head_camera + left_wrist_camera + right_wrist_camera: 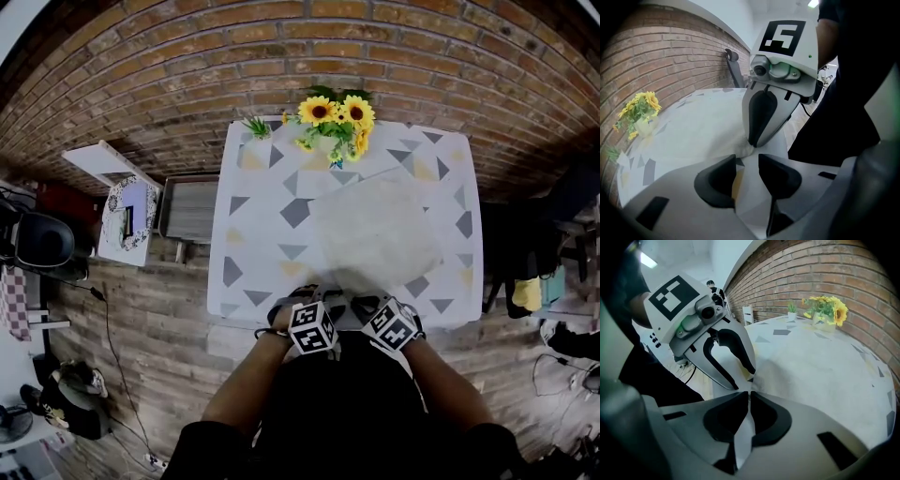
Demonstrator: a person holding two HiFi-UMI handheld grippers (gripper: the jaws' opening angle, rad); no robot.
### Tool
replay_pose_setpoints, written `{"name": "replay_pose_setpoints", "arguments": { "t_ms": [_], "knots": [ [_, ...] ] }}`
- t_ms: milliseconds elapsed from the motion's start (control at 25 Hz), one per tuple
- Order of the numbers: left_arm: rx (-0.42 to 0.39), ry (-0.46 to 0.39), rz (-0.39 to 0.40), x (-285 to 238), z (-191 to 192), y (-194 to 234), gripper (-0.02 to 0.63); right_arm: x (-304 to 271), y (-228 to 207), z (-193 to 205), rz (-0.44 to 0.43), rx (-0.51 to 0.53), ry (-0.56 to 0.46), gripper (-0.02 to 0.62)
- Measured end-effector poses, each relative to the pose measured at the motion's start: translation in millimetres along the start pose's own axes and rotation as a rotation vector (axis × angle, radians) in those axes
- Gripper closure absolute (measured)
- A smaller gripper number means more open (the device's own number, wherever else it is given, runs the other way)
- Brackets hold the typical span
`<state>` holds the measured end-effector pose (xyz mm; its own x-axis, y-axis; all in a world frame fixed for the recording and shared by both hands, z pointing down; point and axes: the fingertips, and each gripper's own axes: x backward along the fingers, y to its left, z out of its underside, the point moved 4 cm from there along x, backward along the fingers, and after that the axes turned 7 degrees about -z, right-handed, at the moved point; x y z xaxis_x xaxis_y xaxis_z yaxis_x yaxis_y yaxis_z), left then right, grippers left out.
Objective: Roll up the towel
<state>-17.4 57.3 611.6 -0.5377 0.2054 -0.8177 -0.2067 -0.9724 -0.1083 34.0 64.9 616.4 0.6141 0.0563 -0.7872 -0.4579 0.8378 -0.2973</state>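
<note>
Hand-held grippers point(747, 161) point(749, 398) nose-down at towel point(375, 234) edge

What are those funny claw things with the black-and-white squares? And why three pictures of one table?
A person holds a pinching tool, called a gripper, in each hand. The cubes belong to them. One picture comes from a camera on the person's head, looking down; the other two from cameras riding on the grippers. On the table lies a pale towel, with sunflowers and a small plant at the far end. The right gripper pinches the towel's near edge. The left gripper has its jaws apart, gripping nothing.
</note>
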Motion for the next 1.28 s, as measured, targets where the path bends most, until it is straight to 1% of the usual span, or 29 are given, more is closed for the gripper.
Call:
{"name": "replay_pose_setpoints", "arguments": {
  "t_ms": [80, 160, 240, 400, 560, 640, 680, 840, 1040, 1080, 1160, 1280],
  "knots": [
    [-0.030, -0.011, -0.029, -0.5, -4.7, 1.5, 0.456, 6.1, -0.5, -5.2, -0.004, -0.027, -0.031, 0.565],
    [-0.074, -0.018, -0.081, -0.7, -11.1, 5.3, 0.449, 11.8, -1.9, -7.9, -0.019, -0.065, -0.063, 0.571],
    [-0.114, -0.028, -0.104, -0.8, -18.5, 6.7, 0.445, 18.2, -3.6, -10.6, -0.036, -0.102, -0.098, 0.574],
    [-0.168, -0.032, -0.097, -3.5, -29.1, 4.7, 0.446, 31.5, -8.7, -15.9, -0.059, -0.156, -0.159, 0.575],
    [-0.152, -0.036, -0.089, -5.7, -32.2, 4.4, 0.453, 36.2, -12.5, -15.6, -0.058, -0.162, -0.170, 0.577],
    [-0.138, -0.031, -0.083, -7.1, -31.2, 4.7, 0.499, 35.9, -15.8, -13.4, -0.042, -0.159, -0.162, 0.578],
    [-0.132, -0.025, -0.088, -7.8, -30.3, 5.9, 0.503, 35.2, -18.6, -11.9, -0.027, -0.160, -0.154, 0.578],
    [-0.136, -0.001, -0.151, -10.4, -28.8, 13.5, 0.502, 31.2, -34.5, -6.8, 0.039, -0.186, -0.133, 0.578],
    [-0.186, -0.006, -0.242, -4.9, -37.2, 22.5, 0.482, 32.3, -54.9, -3.6, 0.130, -0.204, -0.123, 0.578],
    [-0.199, -0.007, -0.246, -4.2, -39.0, 23.3, 0.480, 32.4, -57.9, -2.8, 0.140, -0.211, -0.123, 0.578],
    [-0.229, -0.001, -0.221, -6.9, -40.3, 21.7, 0.474, 31.6, -61.4, -1.5, 0.141, -0.221, -0.127, 0.578],
    [-0.280, 0.029, -0.130, -16.7, -37.5, 13.9, 0.468, 28.8, -61.6, -3.9, 0.119, -0.217, -0.138, 0.578]
  ]
}}
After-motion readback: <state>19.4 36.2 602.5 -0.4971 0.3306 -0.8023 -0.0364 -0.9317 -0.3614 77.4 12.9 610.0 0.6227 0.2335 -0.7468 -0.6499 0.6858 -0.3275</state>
